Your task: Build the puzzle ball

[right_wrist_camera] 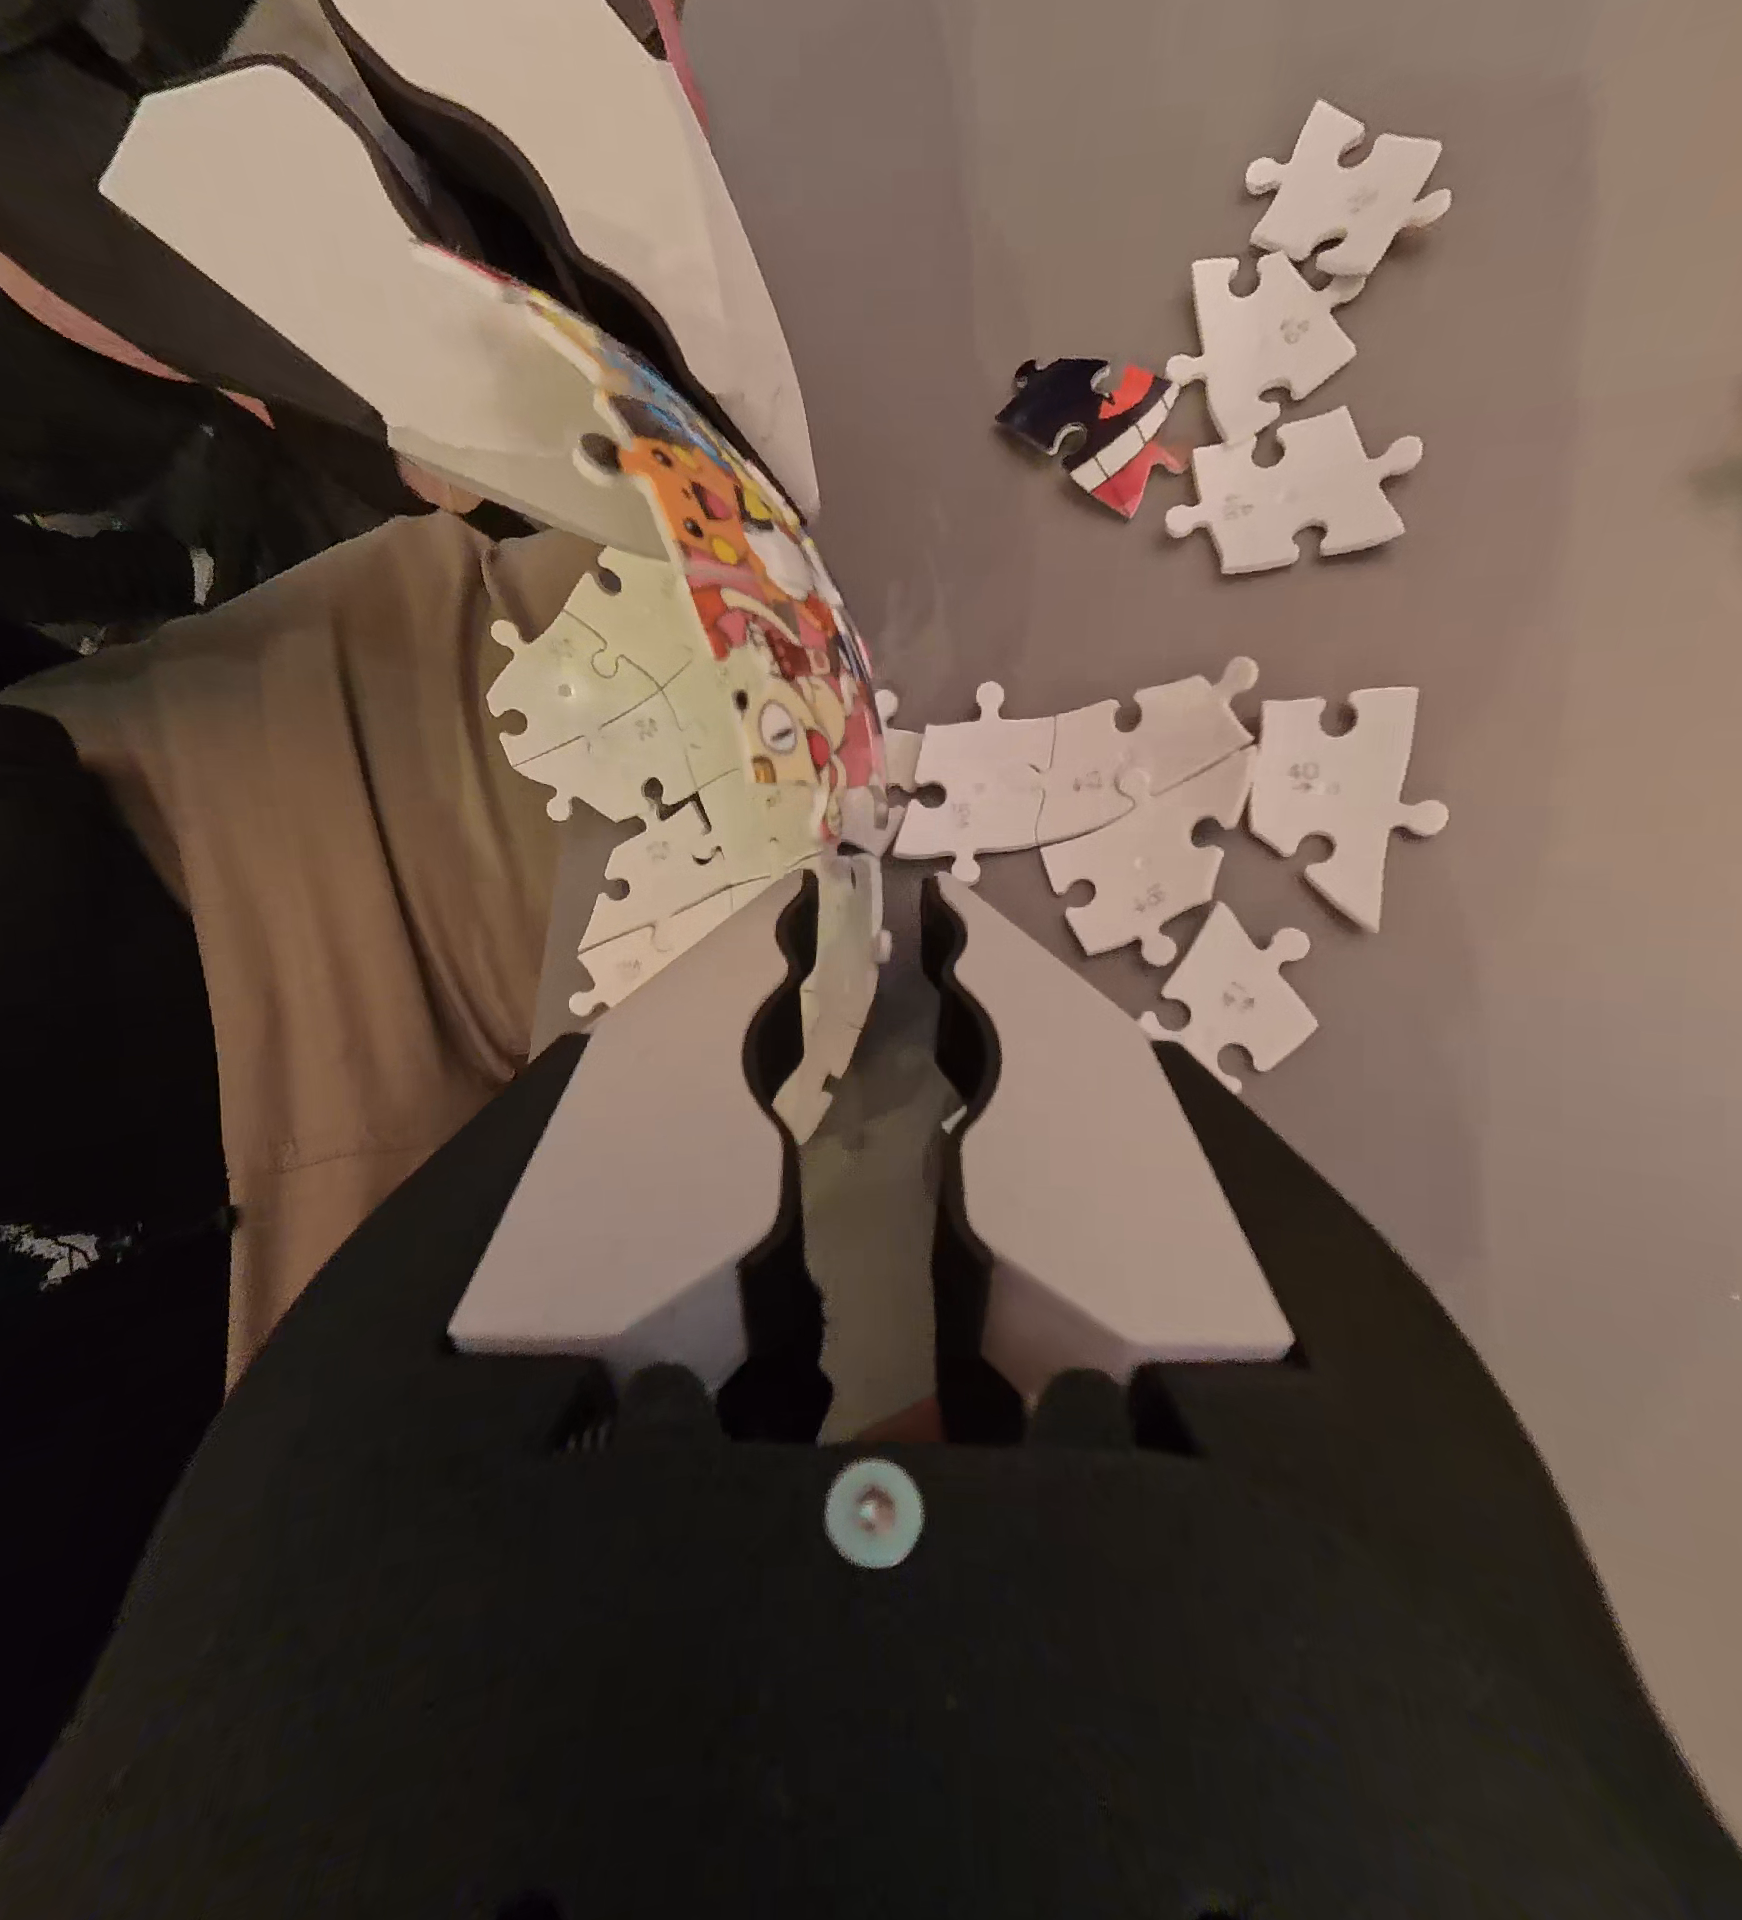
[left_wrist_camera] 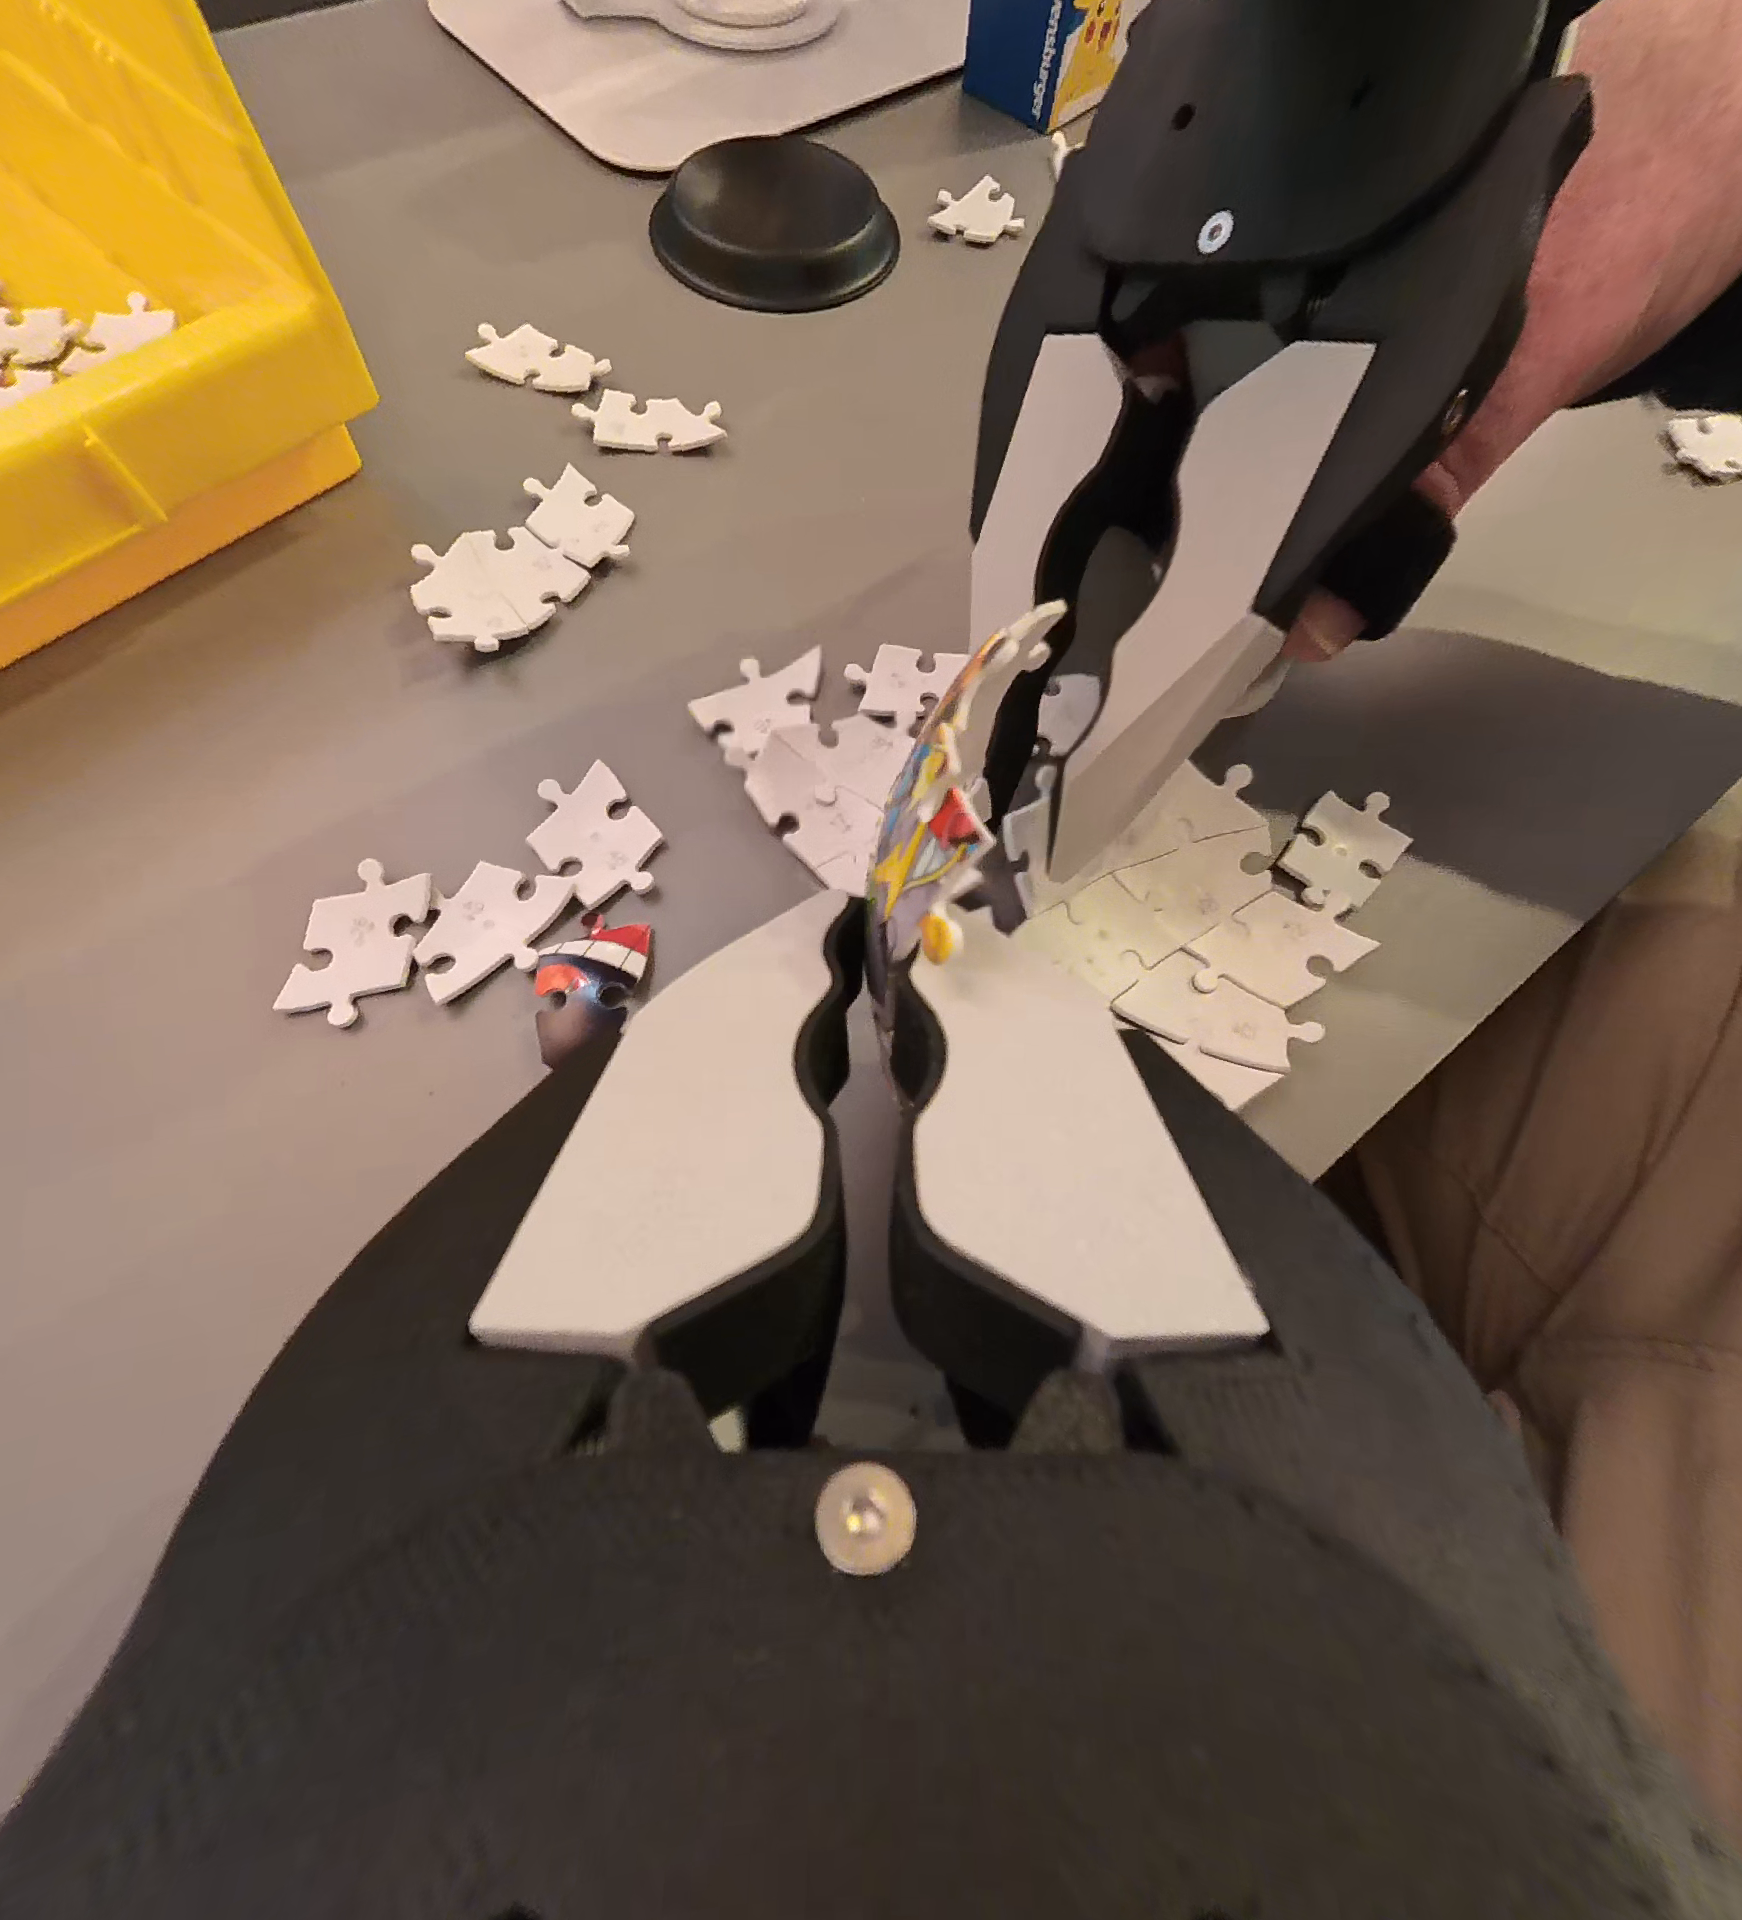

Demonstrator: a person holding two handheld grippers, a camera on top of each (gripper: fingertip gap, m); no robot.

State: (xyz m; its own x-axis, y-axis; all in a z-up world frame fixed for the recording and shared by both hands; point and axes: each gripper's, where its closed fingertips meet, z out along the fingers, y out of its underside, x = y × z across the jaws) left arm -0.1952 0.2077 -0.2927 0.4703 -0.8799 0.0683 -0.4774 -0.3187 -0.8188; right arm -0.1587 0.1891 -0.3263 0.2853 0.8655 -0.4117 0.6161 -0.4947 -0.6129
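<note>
My left gripper (left_wrist_camera: pixel 888 935) is shut on a curved strip of colourful joined puzzle pieces (left_wrist_camera: pixel 934 821), held on edge above the grey table. My right gripper (left_wrist_camera: pixel 1028 842) comes down from the upper right. Its jaws stand narrow around the left edge of a larger curved section of joined pieces, white side up (left_wrist_camera: pixel 1210 914), at the table's edge. In the right wrist view that section (right_wrist_camera: pixel 628 727) runs between my right gripper's fingers (right_wrist_camera: pixel 872 894), and the colourful strip (right_wrist_camera: pixel 742 582) meets its top edge, held by the left gripper (right_wrist_camera: pixel 732 499).
Loose white pieces (left_wrist_camera: pixel 493 914) and small joined groups (left_wrist_camera: pixel 493 587) lie across the table, with one picture-side-up piece (left_wrist_camera: pixel 597 966) (right_wrist_camera: pixel 1106 426). A yellow bin (left_wrist_camera: pixel 223 343) with more pieces stands left. A black round stand (left_wrist_camera: pixel 773 223), a grey mat (left_wrist_camera: pixel 638 94) and a blue box (left_wrist_camera: pixel 1033 62) sit behind. The tips of one gripper are about 6 cm away from the tips of the other.
</note>
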